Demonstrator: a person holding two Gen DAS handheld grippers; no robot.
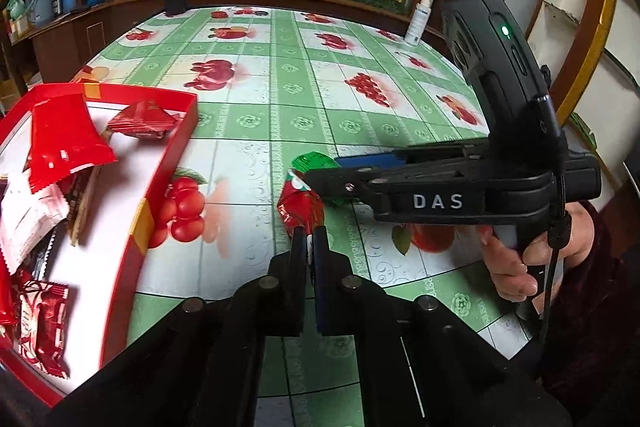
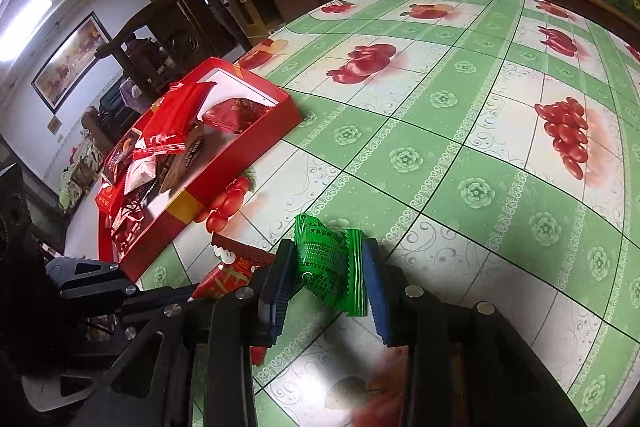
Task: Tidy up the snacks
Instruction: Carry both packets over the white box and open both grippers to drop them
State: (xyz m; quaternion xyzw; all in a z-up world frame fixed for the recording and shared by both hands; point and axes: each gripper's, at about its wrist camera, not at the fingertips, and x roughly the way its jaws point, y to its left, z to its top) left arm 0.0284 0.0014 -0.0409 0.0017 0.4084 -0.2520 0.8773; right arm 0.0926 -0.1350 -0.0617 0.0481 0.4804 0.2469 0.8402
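A red snack packet (image 1: 301,207) lies on the fruit-print tablecloth, and my left gripper (image 1: 307,241) is shut on its near end. The packet also shows in the right wrist view (image 2: 232,273), beside the left gripper's fingers. A green snack packet (image 2: 330,261) sits between the fingers of my right gripper (image 2: 326,267), which straddle it with small gaps. In the left wrist view the right gripper (image 1: 320,173) comes in from the right over the green packet (image 1: 314,163). A red box (image 1: 160,187) with several wrapped snacks stands at the left; it also shows in the right wrist view (image 2: 224,183).
A white spray bottle (image 1: 418,23) stands at the table's far right edge. A small black device (image 1: 175,3) sits at the far edge. A wooden-framed flower panel rises behind the table. A dark wooden chair (image 2: 160,39) stands beyond the red box.
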